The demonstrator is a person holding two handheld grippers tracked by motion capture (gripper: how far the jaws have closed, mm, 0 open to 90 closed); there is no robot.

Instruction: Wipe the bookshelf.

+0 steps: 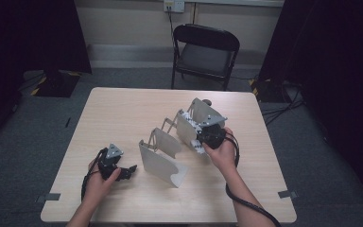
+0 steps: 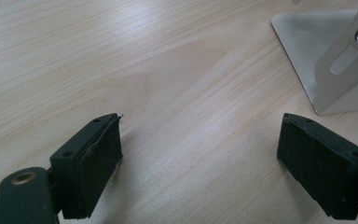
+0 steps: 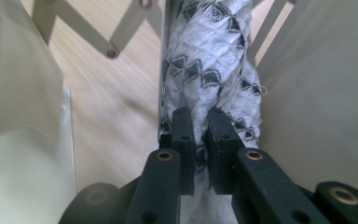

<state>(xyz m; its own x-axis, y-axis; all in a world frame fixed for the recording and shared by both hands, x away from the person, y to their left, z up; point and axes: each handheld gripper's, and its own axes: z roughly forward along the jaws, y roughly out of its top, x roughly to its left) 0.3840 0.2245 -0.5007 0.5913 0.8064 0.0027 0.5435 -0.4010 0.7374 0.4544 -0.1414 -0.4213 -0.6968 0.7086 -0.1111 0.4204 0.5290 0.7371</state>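
A grey metal accordion rack (image 1: pixel 163 161) with several upright plates stands on the wooden table (image 1: pixel 123 109). A white cloth with a black diamond pattern (image 3: pixel 214 56) is tucked between two plates (image 3: pixel 317 107) near the rack's far end, and it shows as a pale strip (image 1: pixel 192 135) from above. My right gripper (image 3: pixel 200 116) is shut on this cloth, held by the hand at the rack's right side (image 1: pixel 211 135). My left gripper (image 1: pixel 127 171) rests low over the table to the left of the nearest plate (image 2: pixel 307 56). Its jaws (image 2: pixel 200 140) stand wide open with bare wood between them.
A black folding chair (image 1: pixel 205 52) stands beyond the far table edge. Dark curtains hang at both sides of the room. Bare tabletop stretches to the left of and behind the rack. Cables trail from both grippers along the forearms.
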